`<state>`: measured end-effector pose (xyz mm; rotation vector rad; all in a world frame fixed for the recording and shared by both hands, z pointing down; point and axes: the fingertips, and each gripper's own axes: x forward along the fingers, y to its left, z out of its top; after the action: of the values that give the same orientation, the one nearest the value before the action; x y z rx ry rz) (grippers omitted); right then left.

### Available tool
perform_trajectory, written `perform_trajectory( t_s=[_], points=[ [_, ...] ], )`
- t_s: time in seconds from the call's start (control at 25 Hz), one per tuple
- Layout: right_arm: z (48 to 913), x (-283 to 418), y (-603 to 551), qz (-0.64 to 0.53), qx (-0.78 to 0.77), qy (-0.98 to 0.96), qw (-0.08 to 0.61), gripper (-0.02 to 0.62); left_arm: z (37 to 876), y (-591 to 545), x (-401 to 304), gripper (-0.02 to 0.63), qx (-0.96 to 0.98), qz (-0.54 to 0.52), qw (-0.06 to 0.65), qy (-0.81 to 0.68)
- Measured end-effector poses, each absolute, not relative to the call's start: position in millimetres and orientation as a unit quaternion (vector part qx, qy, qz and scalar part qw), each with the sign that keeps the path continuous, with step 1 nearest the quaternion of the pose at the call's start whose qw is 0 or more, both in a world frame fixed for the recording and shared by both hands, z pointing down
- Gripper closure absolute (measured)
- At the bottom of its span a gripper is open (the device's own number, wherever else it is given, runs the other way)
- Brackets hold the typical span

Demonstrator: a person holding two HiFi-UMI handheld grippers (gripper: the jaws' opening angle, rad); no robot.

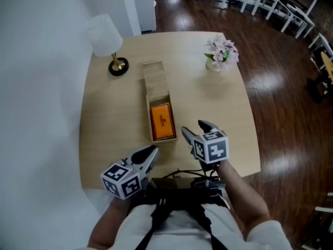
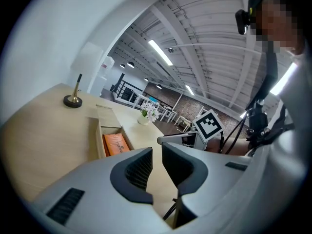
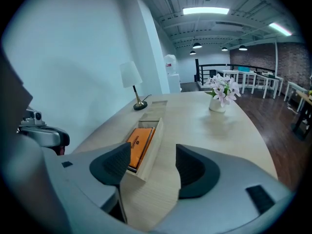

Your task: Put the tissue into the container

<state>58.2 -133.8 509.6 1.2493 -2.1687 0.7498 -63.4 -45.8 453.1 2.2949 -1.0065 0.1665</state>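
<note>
A long wooden container point(image 1: 148, 99) lies open at its near end on the table, its sliding lid point(image 1: 154, 76) pushed toward the far end. An orange tissue pack point(image 1: 162, 121) lies flat inside the open part, also seen as the pack point(image 2: 115, 143) in the left gripper view and the pack point(image 3: 140, 140) in the right gripper view. My left gripper point(image 1: 151, 152) hovers at the table's near edge, just short of the container, jaws a narrow gap apart with nothing between them. My right gripper point(image 1: 193, 127) sits to the right of the container's near end, open and empty.
A white-shaded lamp point(image 1: 106, 35) on a brass foot stands at the far left corner of the table point(image 1: 208, 103). A small vase of pink flowers point(image 1: 221, 53) stands at the far right. Dark wood floor and white chairs lie beyond.
</note>
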Motion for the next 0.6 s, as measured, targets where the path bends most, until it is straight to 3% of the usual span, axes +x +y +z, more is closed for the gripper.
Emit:
perform_trajectory(
  t_s=[0.6],
  points=[
    [479, 105, -101, 0.282, 0.471, -0.804, 0.229, 0.444, 429, -39, -39, 0.549, 0.874, 0.060, 0.306, -0.372]
  ],
)
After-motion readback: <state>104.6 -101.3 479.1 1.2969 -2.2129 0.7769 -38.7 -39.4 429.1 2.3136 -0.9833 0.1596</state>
